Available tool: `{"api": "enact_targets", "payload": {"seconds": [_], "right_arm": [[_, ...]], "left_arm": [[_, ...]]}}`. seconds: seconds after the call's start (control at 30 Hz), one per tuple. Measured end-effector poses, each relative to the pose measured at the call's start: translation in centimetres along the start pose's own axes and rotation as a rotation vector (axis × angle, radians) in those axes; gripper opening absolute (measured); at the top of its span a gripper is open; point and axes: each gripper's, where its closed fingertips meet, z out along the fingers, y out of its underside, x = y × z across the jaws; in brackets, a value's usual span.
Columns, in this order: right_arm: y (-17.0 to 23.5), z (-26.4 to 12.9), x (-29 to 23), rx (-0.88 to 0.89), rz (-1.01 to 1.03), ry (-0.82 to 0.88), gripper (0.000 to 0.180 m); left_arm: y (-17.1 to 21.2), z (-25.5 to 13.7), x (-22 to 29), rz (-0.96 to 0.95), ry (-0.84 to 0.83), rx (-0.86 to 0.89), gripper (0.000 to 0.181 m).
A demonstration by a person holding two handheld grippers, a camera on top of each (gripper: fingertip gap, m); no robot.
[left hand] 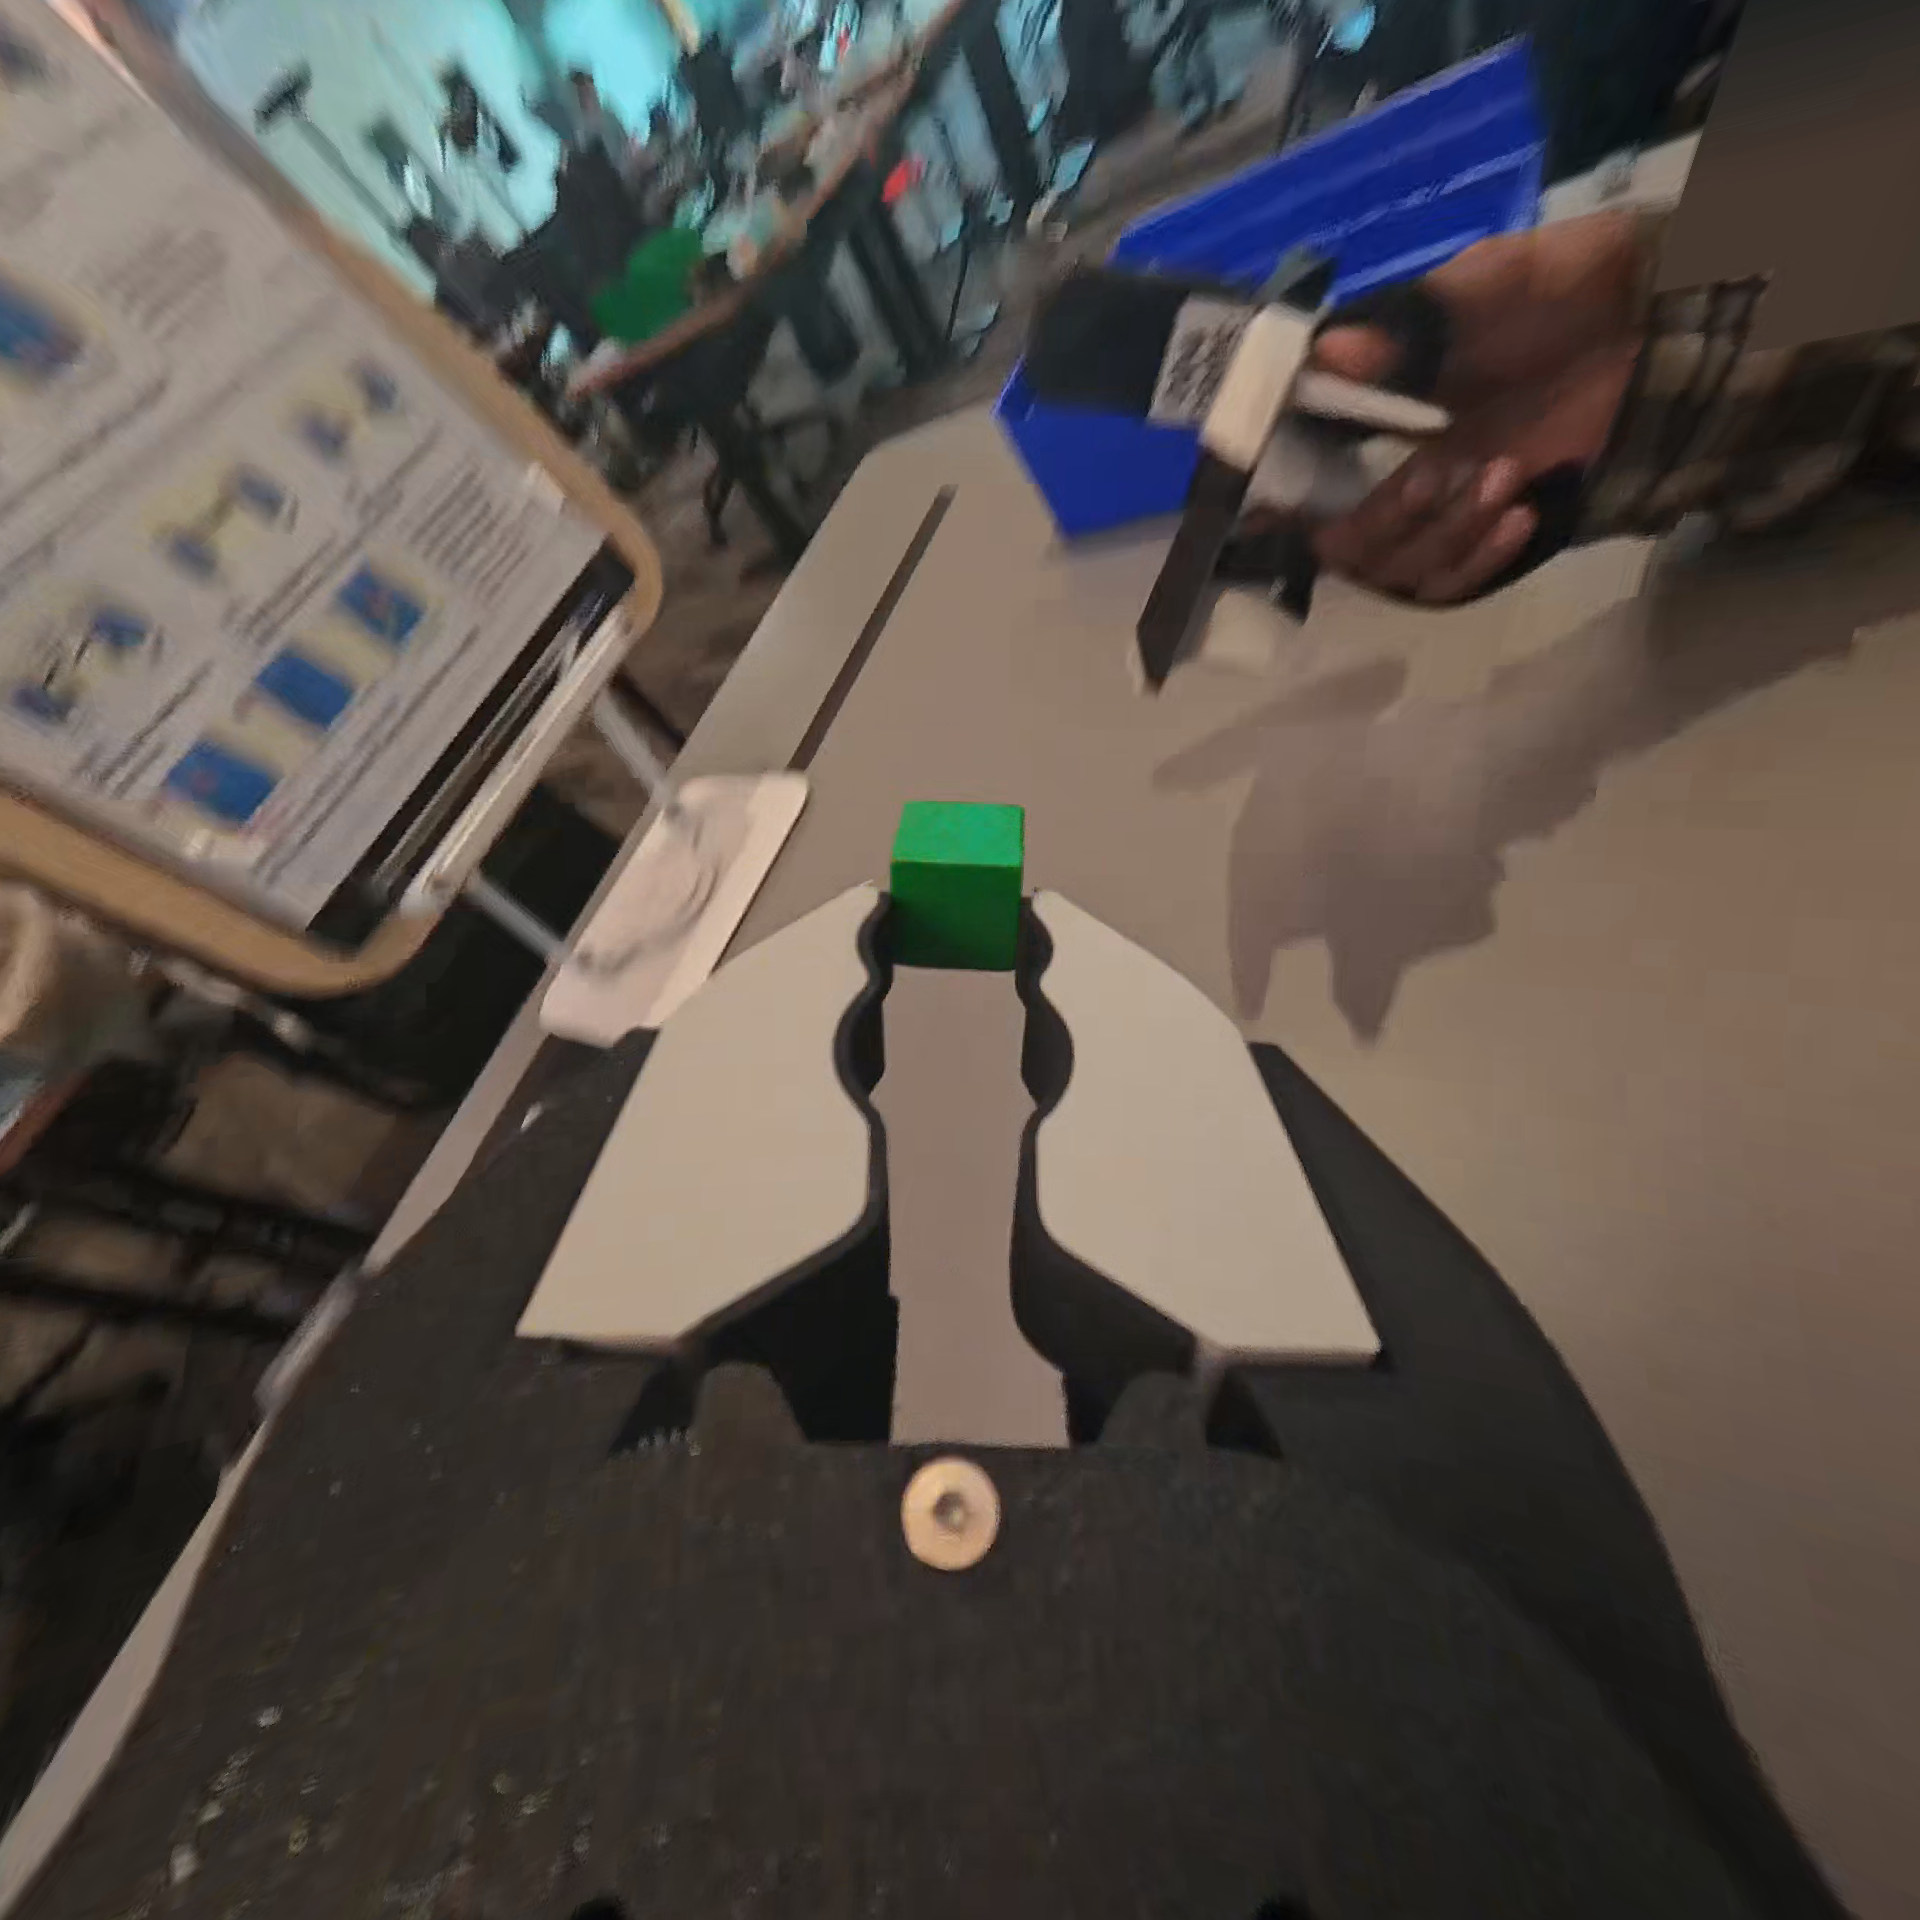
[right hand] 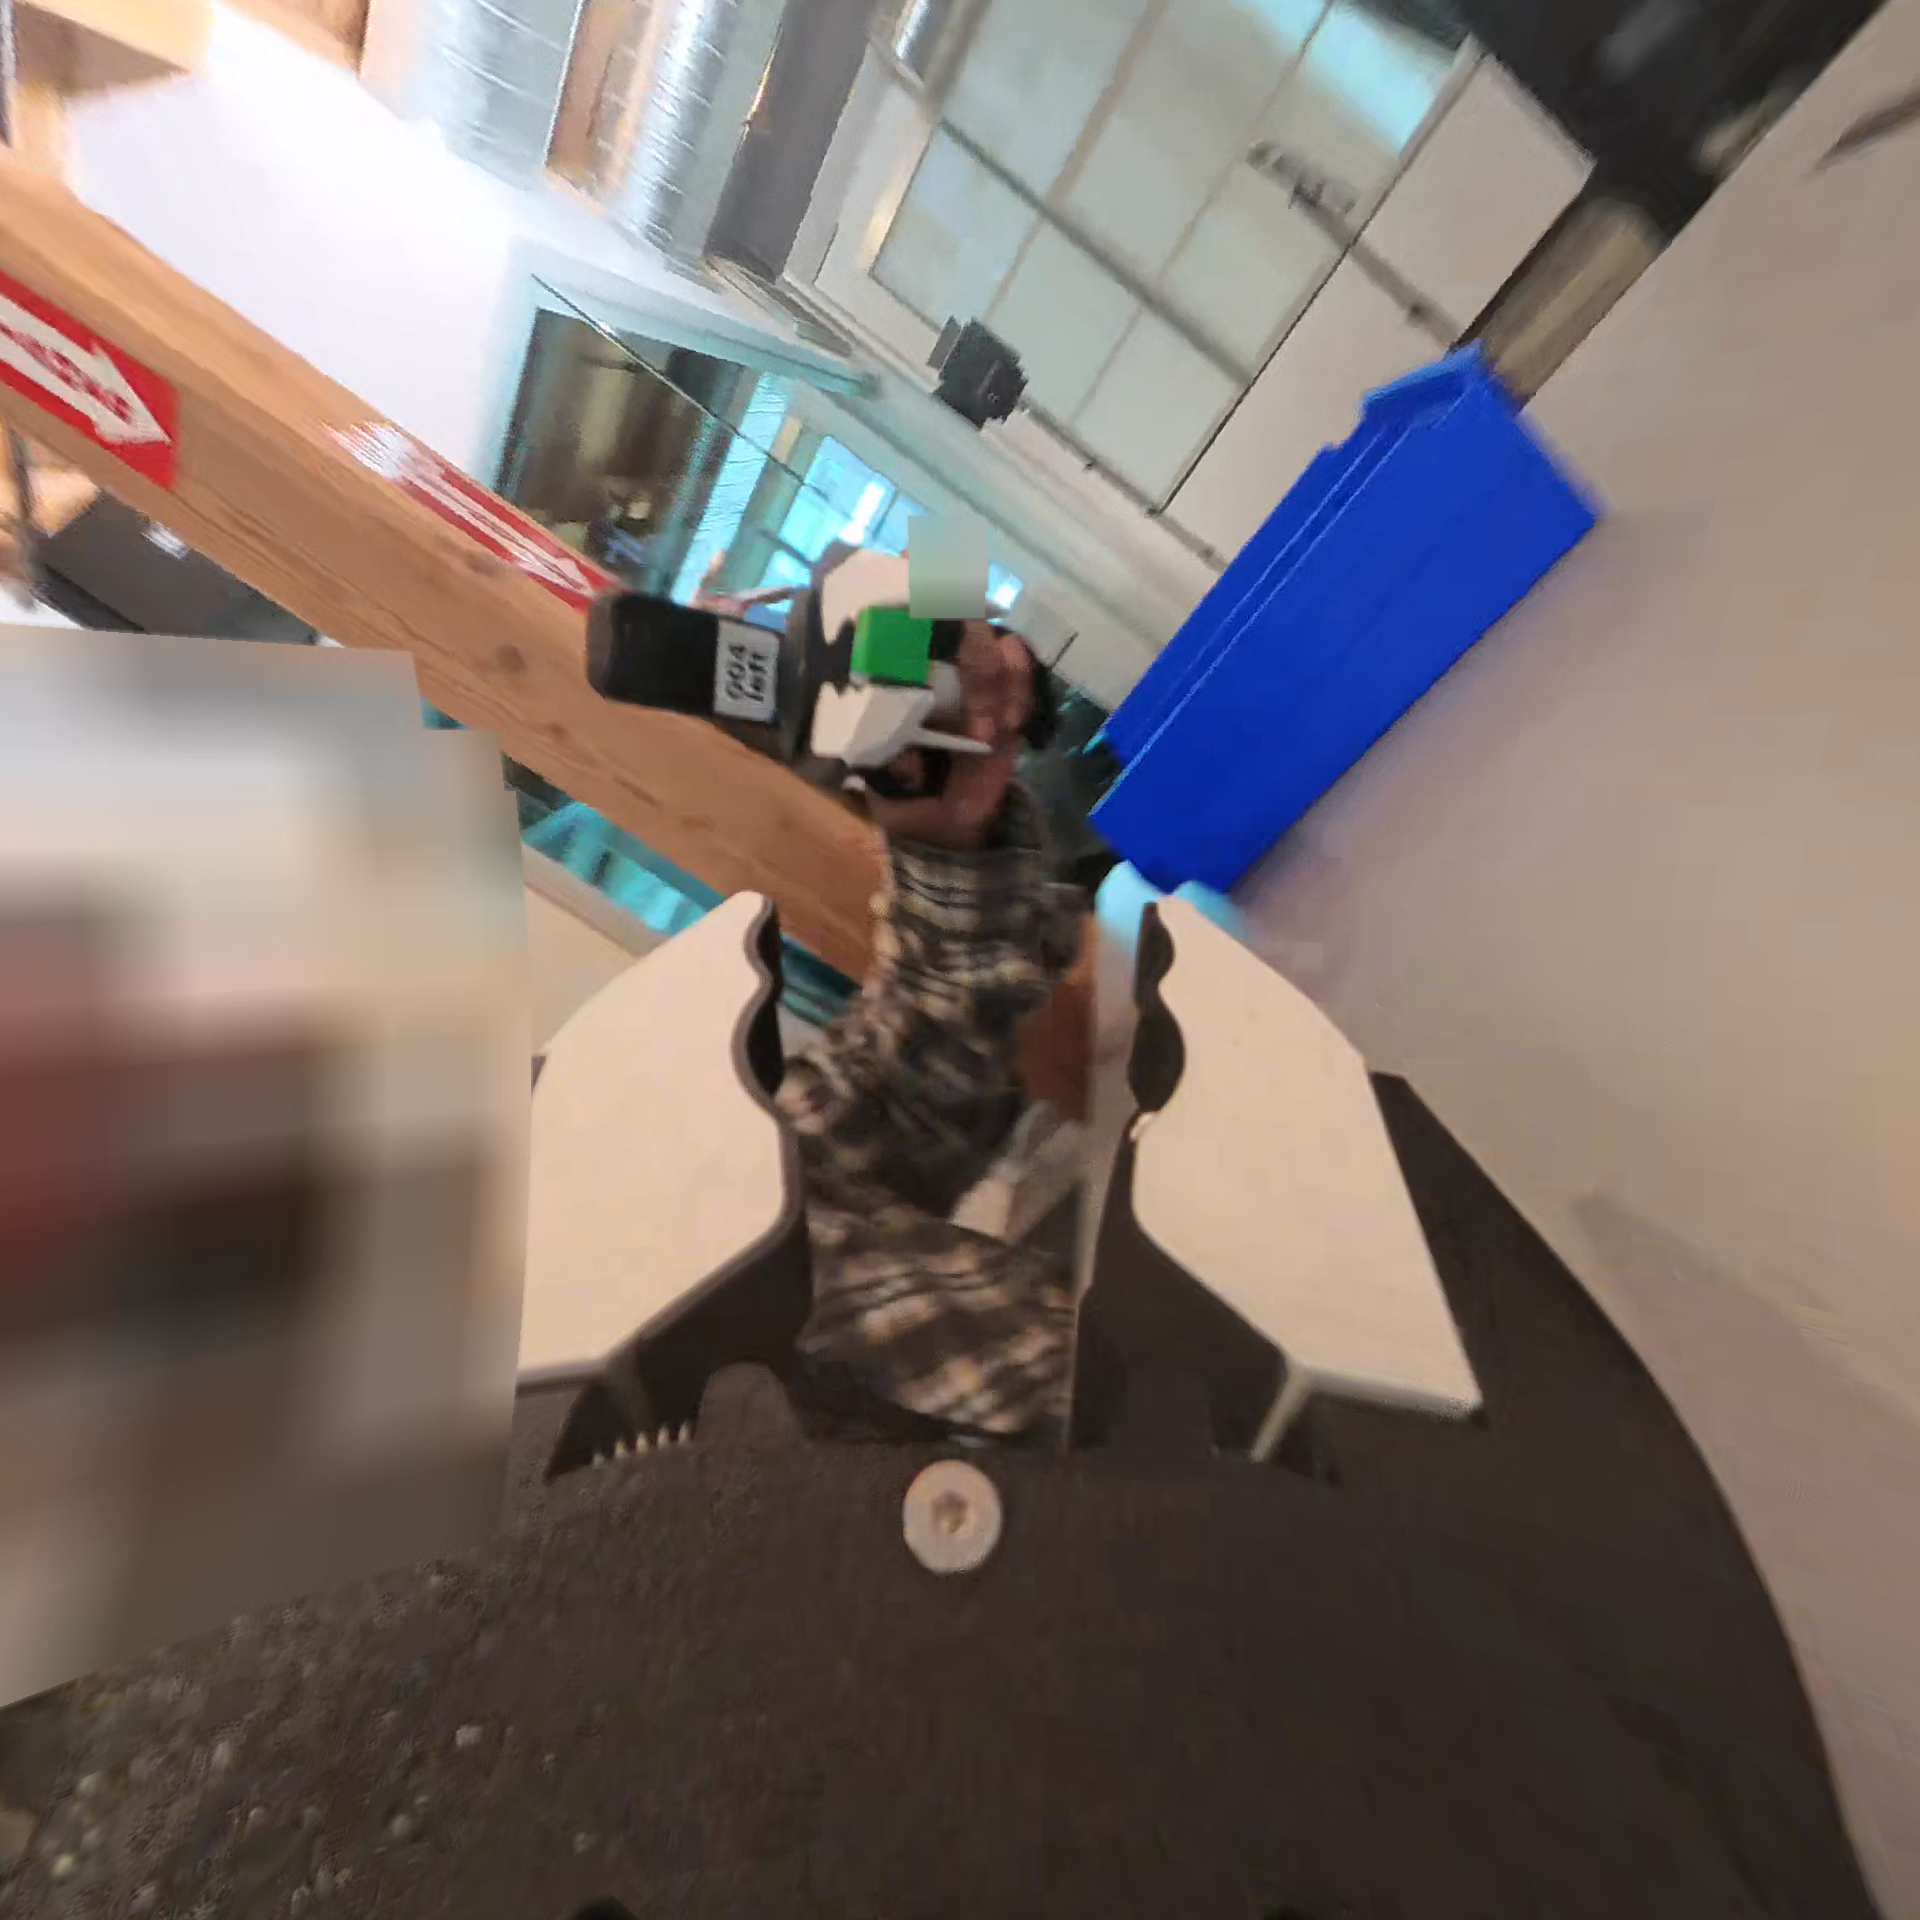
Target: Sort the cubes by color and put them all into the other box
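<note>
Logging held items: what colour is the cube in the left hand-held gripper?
Green cube; left wrist view.

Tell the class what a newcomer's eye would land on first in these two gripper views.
First, the green cube, pinched between the tips of the left gripper above the pale table. Next, the blue box, standing at the table's far side. The right gripper is open and empty, tilted up toward a person's patterned sleeve.
</note>
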Motion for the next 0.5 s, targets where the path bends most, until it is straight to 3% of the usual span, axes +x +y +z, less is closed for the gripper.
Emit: {"api": "enact_targets", "payload": {"seconds": [0.13, 0.23, 0.5], "right_arm": [[1.0, 1.5, -1.8, -0.026, 0.197, -0.036, 0.065], [1.6, 1.2, -1.8, -0.042, 0.209, 0.022, 0.063], [1.8, -0.3, -3.4, -0.039, 0.204, -0.024, 0.036]], "left_arm": [[-3.6, 5.8, 4.7, 0.050, 0.076, 0.156, 0.021], [-4.8, 8.7, 7.0, 0.075, 0.121, 0.196, 0.021], [-5.8, 12.0, 9.1, 0.089, 0.174, 0.223, 0.022]]}}
